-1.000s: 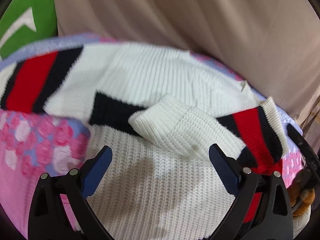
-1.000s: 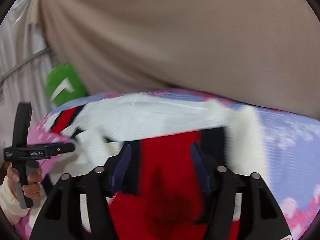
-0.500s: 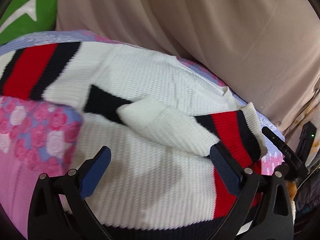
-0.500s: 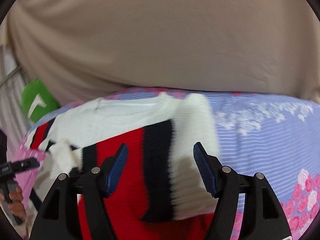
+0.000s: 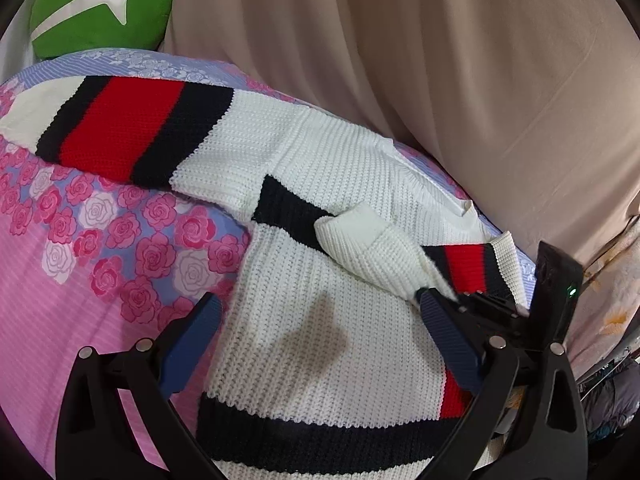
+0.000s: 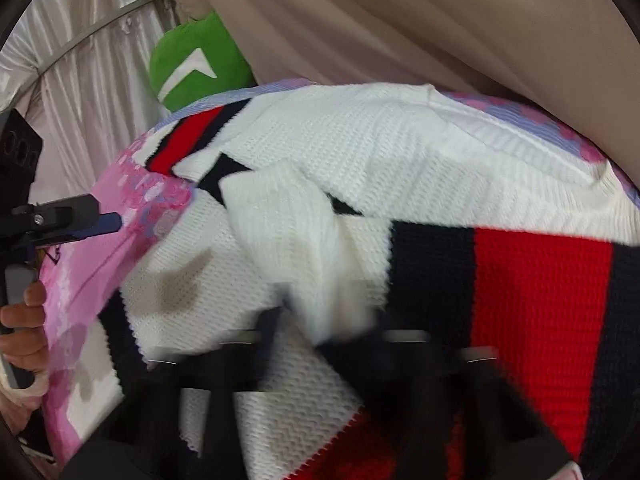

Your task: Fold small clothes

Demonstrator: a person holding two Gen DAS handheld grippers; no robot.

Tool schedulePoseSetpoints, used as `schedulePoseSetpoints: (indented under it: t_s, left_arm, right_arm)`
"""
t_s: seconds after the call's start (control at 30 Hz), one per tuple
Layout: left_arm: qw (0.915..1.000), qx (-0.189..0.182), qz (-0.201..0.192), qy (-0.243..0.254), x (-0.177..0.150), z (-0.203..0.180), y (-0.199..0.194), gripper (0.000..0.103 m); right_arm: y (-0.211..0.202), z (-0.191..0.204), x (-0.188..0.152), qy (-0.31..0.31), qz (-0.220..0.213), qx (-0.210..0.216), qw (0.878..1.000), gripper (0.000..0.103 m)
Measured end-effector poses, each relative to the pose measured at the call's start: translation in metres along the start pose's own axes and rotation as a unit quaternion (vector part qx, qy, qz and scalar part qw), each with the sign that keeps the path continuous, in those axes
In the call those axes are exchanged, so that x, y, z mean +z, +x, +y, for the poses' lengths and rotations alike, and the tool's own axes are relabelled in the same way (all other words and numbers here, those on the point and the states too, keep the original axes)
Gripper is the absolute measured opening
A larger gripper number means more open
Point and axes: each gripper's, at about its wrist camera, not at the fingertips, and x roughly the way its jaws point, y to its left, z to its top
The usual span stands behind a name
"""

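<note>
Lying across the middle of both views, a small white ribbed knit sweater with black and red stripes (image 5: 304, 320) is spread over a pink and lilac rose-print bedsheet (image 5: 80, 280). In the left wrist view its body fills the lower centre, with a black band along the hem at the bottom and a faint grey-brown stain (image 5: 316, 332) on the white knit. One striped sleeve (image 5: 120, 128) stretches out toward the upper left of the frame. The other sleeve is folded over the chest, its white cuff (image 5: 360, 236) resting on the body at centre right. The left gripper (image 5: 320, 328) hangs above the lower body of the sweater with its blue-padded jaws spread wide and nothing between them. In the right wrist view the right gripper (image 6: 332, 332) is blurred at the bottom centre; its jaws are closing, and a bunch of white knit from the folded sleeve (image 6: 304, 240) sits between them, though the blur hides whether the pads already press on it. At the left edge of that view a hand (image 6: 22, 328) grips the left gripper's handle. Behind the sheet hangs a beige draped cloth (image 5: 460, 60), and a green cushion with a white arrow mark (image 5: 96, 4) lies in the upper left corner.
</note>
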Motion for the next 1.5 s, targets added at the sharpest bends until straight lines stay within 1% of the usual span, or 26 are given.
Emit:
schedulePoseSetpoints:
  t_s: [0.07,0.13,0.17,0.23,0.33,0.4,0.43,0.47,0.53,0.6,0.7,0.8,0.87,0.9,0.97,1.0,1.03,1.07,1.1,1.17,1.2,1.27,1.3,1.37,1.4,1.5]
  left_arm:
    - [1.0,-0.001,-0.007,0.005,0.002,0.0,-0.003,0.097]
    - [0.9998,0.003,-0.017,0.01,0.006,-0.001,-0.006,0.097]
    - [0.9997,0.003,-0.02,0.011,0.009,-0.001,-0.006,0.097]
    - [0.9997,-0.001,-0.022,0.007,0.013,-0.003,-0.005,0.097]
    - [0.9995,-0.01,-0.029,-0.008,0.015,-0.002,-0.005,0.097]
    - [0.9996,-0.01,-0.024,-0.011,0.015,-0.001,-0.002,0.097]
    - [0.9997,-0.01,-0.021,-0.012,0.015,0.001,0.0,0.097]
    - [0.9998,-0.009,-0.017,-0.011,0.015,0.002,0.002,0.097]
    - [1.0,-0.001,-0.008,-0.003,0.018,0.003,0.012,0.097]
    - [1.0,0.002,0.007,0.005,0.023,0.002,0.026,0.097]
    - [0.9994,-0.007,0.033,-0.003,0.031,0.001,0.053,0.097]
    - [0.9983,-0.009,0.055,-0.013,0.039,-0.002,0.083,0.097]
    - [0.9984,0.002,0.051,-0.025,0.041,-0.005,0.097,0.096]
    - [0.9987,0.01,0.045,-0.021,0.041,-0.008,0.1,0.09]
    - [0.9992,0.024,0.034,-0.001,0.042,-0.017,0.104,0.083]
    - [0.999,0.034,0.029,0.009,0.042,-0.022,0.106,0.078]
    - [0.9986,0.044,0.023,0.018,0.042,-0.026,0.108,0.075]
    - [0.9979,0.056,0.016,0.029,0.043,-0.029,0.108,0.075]
    - [0.9973,0.062,0.01,0.04,0.044,-0.032,0.108,0.073]
    - [0.9947,0.082,-0.006,0.062,0.046,-0.035,0.109,0.073]
    - [0.9923,0.099,-0.015,0.073,0.044,-0.036,0.11,0.073]
    - [0.9884,0.123,-0.014,0.087,0.045,-0.033,0.121,0.073]
    - [0.9877,0.127,-0.01,0.09,0.043,-0.031,0.128,0.074]
    - [0.9845,0.141,-0.021,0.103,0.04,-0.035,0.128,0.074]
    - [0.9845,0.139,-0.023,0.105,0.039,-0.038,0.126,0.074]
    - [0.9909,0.096,-0.02,0.092,0.038,-0.042,0.109,0.075]
  right_arm:
    - [-0.037,0.002,0.017,-0.005,-0.081,-0.054,0.995,0.012]
    - [-0.079,0.01,0.035,-0.016,-0.174,-0.152,0.973,0.013]
    - [-0.087,0.015,0.04,-0.02,-0.195,-0.167,0.966,0.014]
    - [-0.072,0.028,0.053,-0.034,-0.173,-0.144,0.974,0.015]
    - [0.011,0.063,0.04,-0.11,-0.035,-0.098,0.988,0.019]
    - [0.053,0.08,0.015,-0.145,0.043,-0.076,0.986,0.016]
    - [0.056,0.083,0.006,-0.152,0.051,-0.075,0.984,0.016]
    - [0.047,0.081,0.001,-0.147,0.041,-0.073,0.986,0.017]
    - [0.008,0.061,-0.004,-0.106,-0.001,-0.052,0.993,0.033]
    - [-0.045,0.023,-0.009,-0.044,-0.063,-0.075,0.994,0.055]
    - [-0.101,-0.039,-0.021,0.047,-0.102,-0.126,0.986,0.062]
    - [-0.125,-0.102,-0.032,0.133,-0.098,-0.189,0.968,0.065]
    - [-0.124,-0.139,-0.04,0.197,-0.079,-0.183,0.96,0.065]
    - [-0.12,-0.153,-0.043,0.219,-0.068,-0.167,0.959,0.065]
    - [-0.104,-0.166,-0.046,0.234,-0.047,-0.161,0.958,0.065]
    - [-0.097,-0.169,-0.046,0.225,-0.032,-0.167,0.959,0.06]
    - [-0.089,-0.164,-0.044,0.212,-0.023,-0.181,0.96,0.049]
    - [-0.087,-0.162,-0.042,0.202,-0.024,-0.192,0.96,0.015]
    - [-0.099,-0.164,-0.043,0.21,-0.048,-0.174,0.961,0.007]
    - [-0.128,-0.179,-0.053,0.236,-0.108,-0.159,0.953,0.006]
    - [-0.129,-0.184,-0.06,0.25,-0.114,-0.168,0.947,0.006]
    - [-0.126,-0.217,-0.081,0.293,-0.081,-0.209,0.93,0.006]
    - [-0.125,-0.226,-0.09,0.305,-0.076,-0.201,0.928,0.007]
    - [-0.137,-0.223,-0.097,0.313,-0.087,-0.174,0.93,0.009]
    - [-0.147,-0.215,-0.099,0.308,-0.097,-0.163,0.932,0.016]
    - [-0.177,-0.189,-0.103,0.268,-0.126,-0.157,0.942,0.017]
